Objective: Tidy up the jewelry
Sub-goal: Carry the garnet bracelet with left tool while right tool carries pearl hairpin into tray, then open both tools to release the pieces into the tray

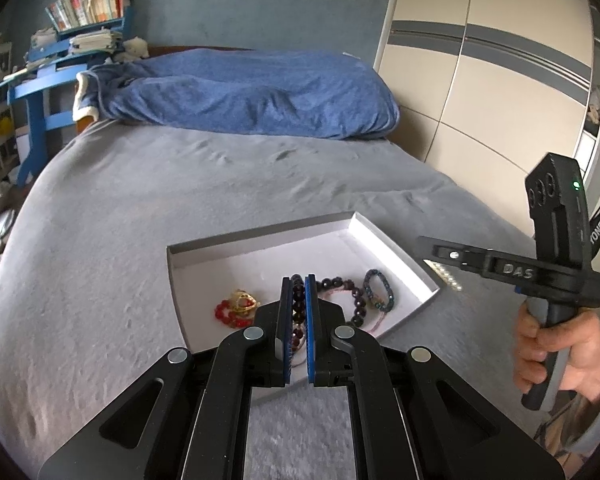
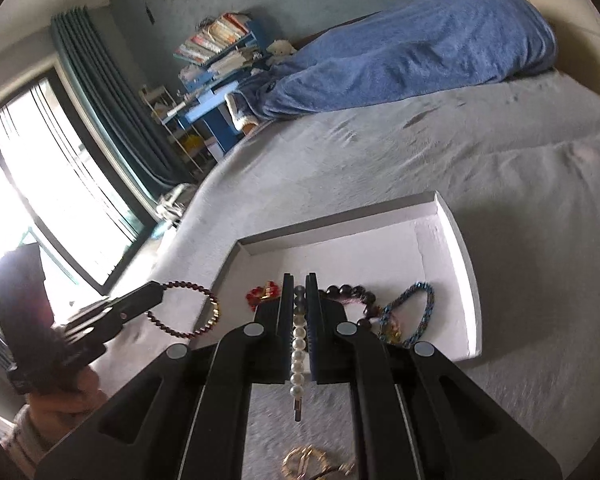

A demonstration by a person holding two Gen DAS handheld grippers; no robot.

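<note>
Both claws loaded, box just ahead.
Right claw (image 2: 299, 280) clamped on pearl strand (image 2: 298, 354); left claw (image 1: 299, 278) clamped on dark bead bracelet (image 2: 184, 310). Beyond tips: white box (image 2: 466, 280) holding other bracelets. Advised: carry over rim, lower to floor, then release separately.

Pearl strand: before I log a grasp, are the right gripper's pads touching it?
Touching. The right wrist view shows the pearl strand pinched between the shut right gripper, its clasp end dangling free.

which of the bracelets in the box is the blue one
The blue braided bracelet, lying nearest the white box's right wall; the others inside are dark-beaded or red and gold.
</note>
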